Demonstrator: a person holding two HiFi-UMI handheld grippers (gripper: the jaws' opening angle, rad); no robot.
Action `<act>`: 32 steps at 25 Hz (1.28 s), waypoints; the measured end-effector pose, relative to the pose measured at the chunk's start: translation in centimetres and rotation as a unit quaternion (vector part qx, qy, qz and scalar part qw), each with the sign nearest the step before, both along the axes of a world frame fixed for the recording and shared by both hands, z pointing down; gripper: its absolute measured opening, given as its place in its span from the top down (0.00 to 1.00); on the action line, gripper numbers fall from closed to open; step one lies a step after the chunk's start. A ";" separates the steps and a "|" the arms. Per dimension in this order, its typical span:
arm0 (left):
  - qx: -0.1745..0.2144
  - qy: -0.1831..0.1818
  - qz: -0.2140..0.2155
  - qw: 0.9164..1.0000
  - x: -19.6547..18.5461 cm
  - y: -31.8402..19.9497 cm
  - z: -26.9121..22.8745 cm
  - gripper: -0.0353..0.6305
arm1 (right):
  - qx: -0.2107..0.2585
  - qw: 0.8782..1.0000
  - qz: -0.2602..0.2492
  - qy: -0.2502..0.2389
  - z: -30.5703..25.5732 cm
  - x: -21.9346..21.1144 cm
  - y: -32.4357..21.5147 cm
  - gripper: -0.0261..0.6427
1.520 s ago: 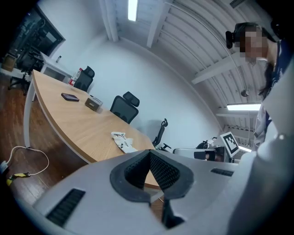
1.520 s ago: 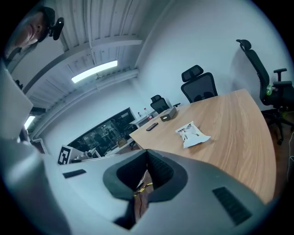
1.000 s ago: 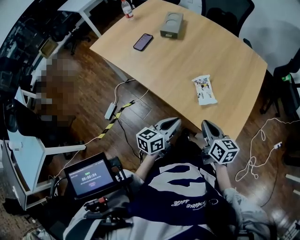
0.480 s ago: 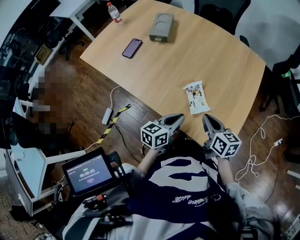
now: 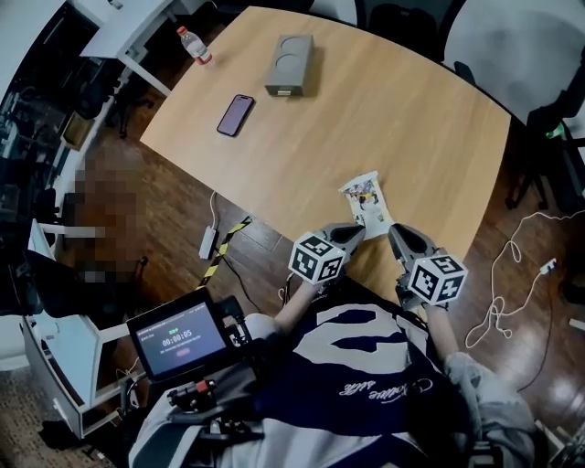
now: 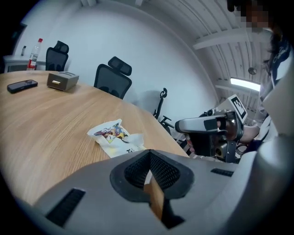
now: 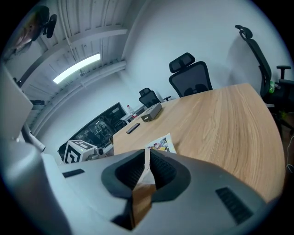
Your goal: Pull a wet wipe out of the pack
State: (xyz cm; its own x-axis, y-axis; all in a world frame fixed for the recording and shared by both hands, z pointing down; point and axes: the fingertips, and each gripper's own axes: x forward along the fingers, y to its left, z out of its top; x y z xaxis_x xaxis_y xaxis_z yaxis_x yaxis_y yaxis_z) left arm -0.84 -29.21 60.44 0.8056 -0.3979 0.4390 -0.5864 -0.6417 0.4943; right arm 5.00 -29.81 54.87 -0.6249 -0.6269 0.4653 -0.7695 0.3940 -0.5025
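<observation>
The wet wipe pack (image 5: 366,201), white with a colourful print, lies flat near the front edge of the wooden table (image 5: 402,119). My left gripper (image 5: 353,235) hangs at the table's edge just in front of the pack, jaws shut and empty. My right gripper (image 5: 398,237) is beside it to the right, also shut on nothing. In the left gripper view the pack (image 6: 115,135) sits just beyond the closed jaws (image 6: 149,155), with the right gripper (image 6: 202,125) off to the side. The right gripper view shows the pack (image 7: 161,143) just past its closed jaws (image 7: 147,158).
A phone (image 5: 236,113), a grey box (image 5: 289,64) and a bottle (image 5: 194,44) stand at the table's far left. Office chairs (image 5: 402,16) line the far side. Cables (image 5: 498,302) lie on the floor. A small screen (image 5: 178,338) hangs at my chest.
The table and the pack have drawn closer to me; both grippers, still shut, now sit right at the table's edge just short of the pack.
</observation>
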 end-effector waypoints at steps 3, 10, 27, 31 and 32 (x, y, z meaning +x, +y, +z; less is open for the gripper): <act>0.000 -0.036 0.014 0.999 0.8 -0.4 1.3 0.94 | -0.007 1.000 -0.011 0.004 0.5 -0.1 -0.4 0.92; -0.023 -0.067 0.030 0.997 1.4 0.1 2.2 0.94 | -0.021 0.999 -0.026 0.010 0.3 -0.4 0.1 0.92; -0.034 -0.123 0.060 0.990 1.8 -0.3 5.0 0.94 | -0.029 0.982 -0.130 0.134 7.6 -3.5 -3.8 0.84; -0.028 -0.133 0.057 0.989 1.8 -0.5 5.3 0.94 | -0.042 0.981 -0.127 0.139 8.4 -4.1 -3.8 0.93; -0.026 -0.135 0.057 0.989 1.8 -0.5 5.4 0.94 | -0.040 0.982 -0.125 0.133 8.2 -4.2 -3.7 0.95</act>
State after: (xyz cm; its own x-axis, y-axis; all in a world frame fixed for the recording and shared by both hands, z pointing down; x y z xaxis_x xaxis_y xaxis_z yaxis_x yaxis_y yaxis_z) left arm 0.97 -29.70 65.82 0.6944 -0.2819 0.6620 -0.6267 -0.6890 0.3640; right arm 0.83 -33.52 63.02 -0.6038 -0.4232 0.6755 -0.7621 0.5549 -0.3336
